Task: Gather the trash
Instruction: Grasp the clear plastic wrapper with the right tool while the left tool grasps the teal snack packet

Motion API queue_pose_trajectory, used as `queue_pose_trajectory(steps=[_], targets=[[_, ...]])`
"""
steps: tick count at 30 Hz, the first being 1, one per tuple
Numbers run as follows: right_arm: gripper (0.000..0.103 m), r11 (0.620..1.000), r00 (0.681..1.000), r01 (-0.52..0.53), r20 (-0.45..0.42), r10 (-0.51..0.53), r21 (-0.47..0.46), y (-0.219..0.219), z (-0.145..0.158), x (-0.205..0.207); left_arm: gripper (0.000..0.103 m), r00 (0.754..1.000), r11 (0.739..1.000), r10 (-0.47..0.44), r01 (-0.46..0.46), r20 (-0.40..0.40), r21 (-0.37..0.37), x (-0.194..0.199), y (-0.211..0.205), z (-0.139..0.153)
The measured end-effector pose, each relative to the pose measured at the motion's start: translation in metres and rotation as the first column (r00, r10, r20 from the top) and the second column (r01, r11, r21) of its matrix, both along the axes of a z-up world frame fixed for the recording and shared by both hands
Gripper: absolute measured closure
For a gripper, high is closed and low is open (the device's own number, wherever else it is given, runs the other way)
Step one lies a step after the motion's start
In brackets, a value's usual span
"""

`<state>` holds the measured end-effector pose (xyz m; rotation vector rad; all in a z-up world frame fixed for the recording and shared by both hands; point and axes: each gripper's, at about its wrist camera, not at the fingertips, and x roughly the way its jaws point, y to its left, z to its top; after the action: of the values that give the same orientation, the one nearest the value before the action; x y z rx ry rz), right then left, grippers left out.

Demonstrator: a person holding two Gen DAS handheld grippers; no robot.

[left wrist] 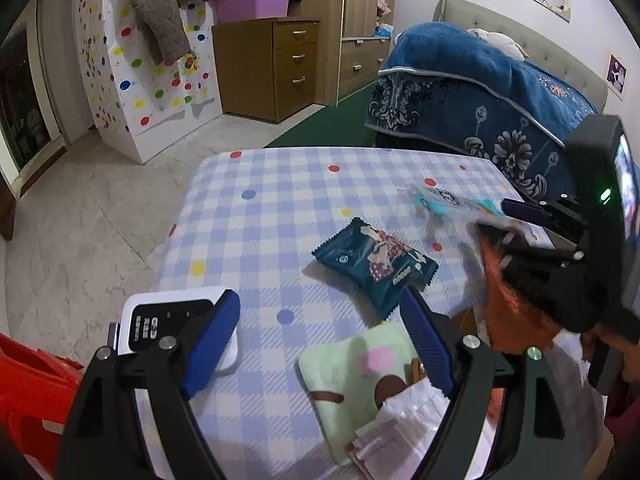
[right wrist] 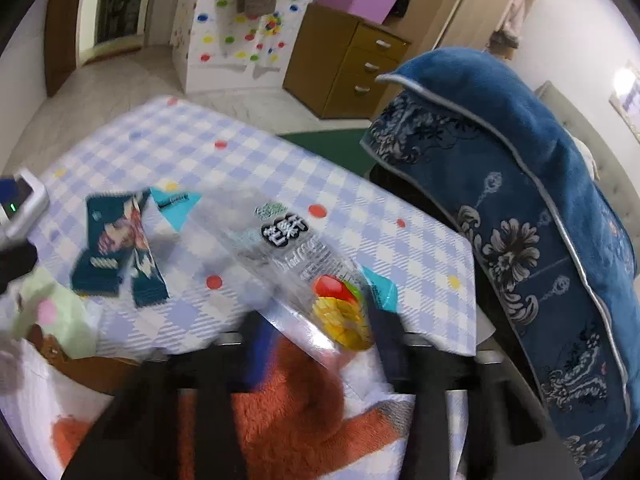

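Two wrappers matter on this checked surface [left wrist: 280, 208]. Largest, the clear mango packet [right wrist: 304, 264] sits clamped between my right jaws [right wrist: 316, 344], pinched for lifting away. Smaller, the dark teal wrapper [left wrist: 376, 260] lies just ahead of my left jaws [left wrist: 320, 336], spread apart, ready.

Even indoor light; fisheye edges; right view motion-blurred.

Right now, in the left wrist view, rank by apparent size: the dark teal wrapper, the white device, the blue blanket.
1. blue blanket, largest even though farthest.
2. dark teal wrapper and white device look alike; the device is partly hidden by the left gripper, so unranked.
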<state>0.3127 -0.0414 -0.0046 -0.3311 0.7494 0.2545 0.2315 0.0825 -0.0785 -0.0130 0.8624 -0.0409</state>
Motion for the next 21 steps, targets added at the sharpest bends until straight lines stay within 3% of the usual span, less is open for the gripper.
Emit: queue_pose_trajectory(steps=[1,3,7,10,16,21], targets=[[0.089,1.000,1.000,0.008,0.017,-0.008,0.025,-0.005,0.007,-0.002,0.023,1.000,1.000,-0.003,0.003,0.007,-0.004,-0.003,0.000,0.002],[0.099,0.993,0.997,0.040,0.062,-0.047,0.111,-0.021,0.028,-0.011,0.018,1.000,1.000,0.002,-0.002,0.013,-0.002,-0.005,-0.001,0.006],[0.100,0.951,0.986,0.100,0.101,-0.135,0.292,-0.060,0.067,-0.036,0.015,1.000,0.999,-0.008,0.009,0.017,-0.043,-0.008,-0.004,0.012],[0.100,0.927,0.986,0.097,0.095,-0.140,0.362,-0.076,0.078,-0.059,0.016,1.000,0.999,0.009,-0.009,-0.016,-0.047,-0.004,-0.008,0.007],[0.100,0.900,0.989,0.098,0.057,-0.135,0.425,-0.094,0.072,-0.111,0.046,0.996,0.998,-0.022,0.017,-0.083,-0.062,0.013,-0.019,-0.014],[0.100,0.900,0.986,0.123,0.050,-0.158,0.418,-0.101,0.063,-0.128,0.046,0.997,0.991,0.013,-0.023,-0.080,-0.128,0.028,-0.012,-0.015]])
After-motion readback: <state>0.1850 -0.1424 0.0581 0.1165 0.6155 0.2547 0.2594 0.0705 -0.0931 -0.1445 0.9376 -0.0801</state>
